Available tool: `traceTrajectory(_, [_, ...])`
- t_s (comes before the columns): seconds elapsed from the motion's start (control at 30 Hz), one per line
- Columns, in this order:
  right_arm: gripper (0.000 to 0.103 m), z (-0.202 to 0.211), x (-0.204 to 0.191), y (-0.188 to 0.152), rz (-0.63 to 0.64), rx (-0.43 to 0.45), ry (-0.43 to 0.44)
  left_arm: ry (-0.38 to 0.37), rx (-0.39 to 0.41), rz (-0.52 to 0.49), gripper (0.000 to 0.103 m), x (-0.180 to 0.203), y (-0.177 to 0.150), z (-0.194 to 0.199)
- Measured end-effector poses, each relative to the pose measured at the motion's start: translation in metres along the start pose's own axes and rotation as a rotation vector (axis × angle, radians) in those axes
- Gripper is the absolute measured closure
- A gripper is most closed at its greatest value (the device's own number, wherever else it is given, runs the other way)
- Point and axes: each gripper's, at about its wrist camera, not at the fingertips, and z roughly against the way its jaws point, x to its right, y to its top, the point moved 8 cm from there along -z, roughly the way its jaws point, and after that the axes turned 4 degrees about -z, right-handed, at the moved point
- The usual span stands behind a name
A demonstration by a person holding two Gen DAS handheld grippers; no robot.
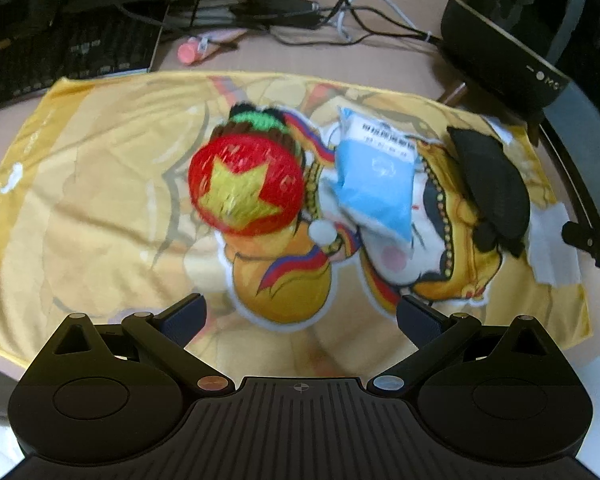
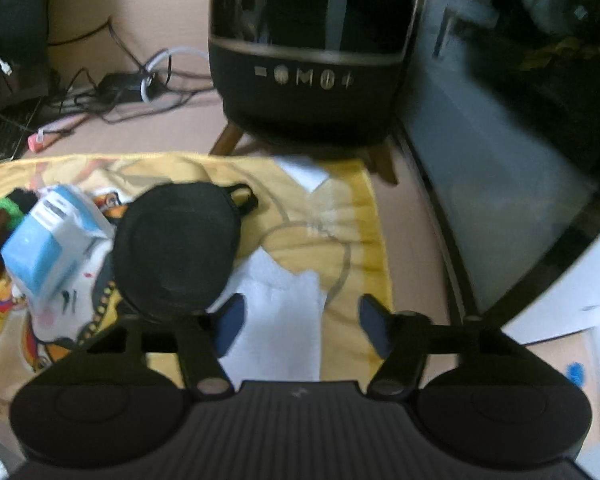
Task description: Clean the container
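Here, in the left wrist view, the left gripper (image 1: 300, 316) hovers with its jaws spread wide and empty above a yellow printed cartoon cloth (image 1: 100, 208) laid over a beige desk (image 1: 380, 64). On the cloth lie a red knitted ball with a yellow star (image 1: 246, 190), a light blue plastic packet with a white label (image 1: 376, 176) just right of it, and a round black container (image 1: 492, 184) further right, near the cloth's edge. A black keyboard (image 1: 72, 56) and tangled cables (image 1: 332, 20) sit behind.

In the right wrist view, the right gripper (image 2: 300, 324) is likewise released, nothing between its blue-padded fingers (image 2: 232, 324). The black container (image 2: 176, 248) lies just left of them on the cloth (image 2: 340, 208), touching the blue packet (image 2: 48, 248). A dark rounded appliance on wooden legs (image 2: 308, 92) stands behind the cloth.
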Motion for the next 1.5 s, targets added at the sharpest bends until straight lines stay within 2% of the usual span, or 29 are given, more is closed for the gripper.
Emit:
traceTrajectory(0.07, [0.056, -0.007, 0.0, -0.002, 0.02, -0.017, 0.054, -0.001, 0.01, 0.0, 0.0, 0.006, 0.005, 0.0])
traceTrajectory(0.17, [0.059, -0.016, -0.001, -0.004, 0.05, -0.041, 0.135, -0.001, 0.024, 0.001, 0.0, 0.014, 0.014, 0.001])
traceTrajectory(0.23, [0.095, -0.022, -0.002, -0.006, 0.07, -0.058, 0.19, -0.012, 0.037, -0.025, 0.0, 0.024, 0.024, 0.0])
traceTrajectory(0.3, [0.098, -0.028, -0.003, -0.008, 0.09, -0.074, 0.244, -0.021, 0.048, -0.072, 0.0, 0.041, 0.032, -0.001])
traceTrajectory(0.4, [0.098, -0.01, 0.001, 0.015, 0.075, -0.05, 0.34, -0.038, 0.063, -0.11, 0.0, 0.064, 0.041, -0.004])
traceTrajectory(0.5, [0.098, 0.01, -0.002, 0.052, 0.018, 0.019, 0.45, -0.053, 0.043, -0.116, 0.0, 0.082, 0.043, -0.012])
traceTrajectory(0.6, [0.098, 0.01, -0.021, 0.083, -0.067, 0.042, 0.623, -0.061, 0.014, -0.133, 0.0, 0.095, 0.037, -0.019])
traceTrajectory(0.67, [0.098, -0.008, -0.042, 0.091, -0.069, 0.017, 0.69, -0.073, 0.007, -0.142, 0.0, 0.099, 0.038, -0.023])
traceTrajectory(0.7, [0.098, -0.022, -0.049, 0.088, -0.057, -0.003, 0.68, -0.083, 0.008, -0.145, 0.0, 0.1, 0.041, -0.024])
traceTrajectory(0.8, [0.098, -0.059, -0.054, 0.071, 0.008, -0.07, 0.569, -0.11, 0.011, -0.153, 0.0, 0.104, 0.049, -0.029])
traceTrajectory(0.87, [0.098, -0.067, -0.044, 0.057, 0.014, -0.098, 0.5, -0.129, 0.013, -0.158, 0.0, 0.106, 0.054, -0.032])
traceTrajectory(1.07, [0.098, -0.046, -0.004, 0.031, 0.087, -0.035, 0.256, -0.184, 0.019, -0.175, 0.0, 0.114, 0.069, -0.041])
traceTrajectory(1.23, [0.098, -0.021, 0.027, 0.03, -0.061, -0.014, 0.261, -0.215, 0.018, -0.182, 0.0, 0.122, 0.075, -0.052])
traceTrajectory(1.33, [0.098, -0.014, 0.03, 0.036, -0.112, -0.008, 0.275, -0.204, 0.0, -0.223, 0.0, 0.131, 0.082, -0.077])
traceTrajectory(1.43, [0.098, -0.016, 0.02, 0.039, -0.148, -0.026, 0.333, -0.187, -0.012, -0.237, 0.001, 0.138, 0.086, -0.099])
traceTrajectory(1.47, [0.098, -0.018, 0.015, 0.038, -0.163, -0.044, 0.355, -0.191, -0.02, -0.232, 0.004, 0.139, 0.087, -0.105])
traceTrajectory(1.5, [0.098, -0.021, 0.01, 0.038, -0.178, -0.062, 0.377, -0.22, -0.033, -0.215, 0.035, 0.139, 0.088, -0.109])
